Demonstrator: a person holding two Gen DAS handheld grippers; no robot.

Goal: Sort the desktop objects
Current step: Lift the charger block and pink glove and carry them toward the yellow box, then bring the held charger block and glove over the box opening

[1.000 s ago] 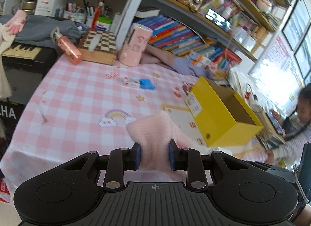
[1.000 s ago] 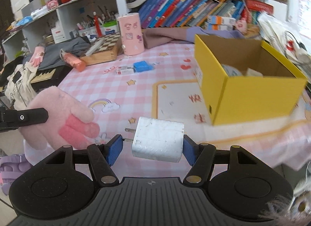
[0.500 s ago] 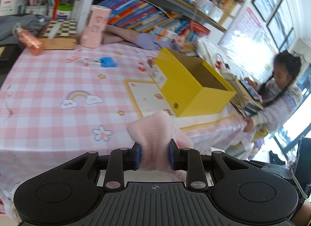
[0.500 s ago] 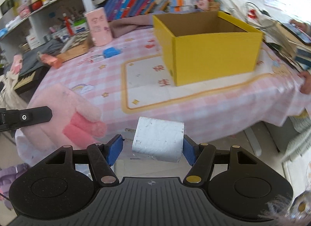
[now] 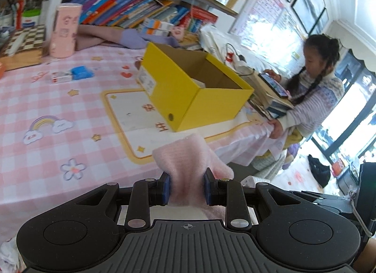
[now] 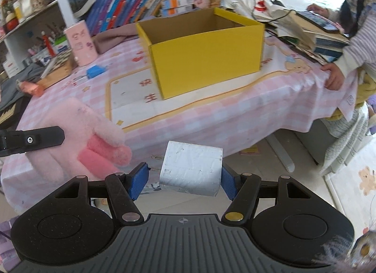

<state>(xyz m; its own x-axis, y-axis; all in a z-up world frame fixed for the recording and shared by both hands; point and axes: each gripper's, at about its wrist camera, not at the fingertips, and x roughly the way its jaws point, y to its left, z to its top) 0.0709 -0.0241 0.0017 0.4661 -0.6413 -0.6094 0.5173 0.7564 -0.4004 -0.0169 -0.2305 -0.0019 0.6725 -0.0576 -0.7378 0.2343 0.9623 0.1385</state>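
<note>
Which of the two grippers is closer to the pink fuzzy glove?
Left. The left gripper is clamped on the pink glove; the right gripper, holding a white charger, is beside it, apart.

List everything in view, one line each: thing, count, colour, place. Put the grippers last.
glove: one, pale pink and fluffy, clamped in the left gripper.
charger: one, white, prongs to the left, held in the right gripper.
box: one, yellow, open top, on the table.
tablecloth: one, pink check with cartoon prints, over the table.
canister: one, pink, at the back of the table.
small blue item: one, on the cloth left of the box.
chessboard: one, wooden, back left.
books: many, mixed colours, on the shelf behind.
person: one, striped sleeve, seated at the table's right end with a phone.
left gripper: black, blue pads, shut on the glove.
right gripper: black, blue pads, shut on the charger.
</note>
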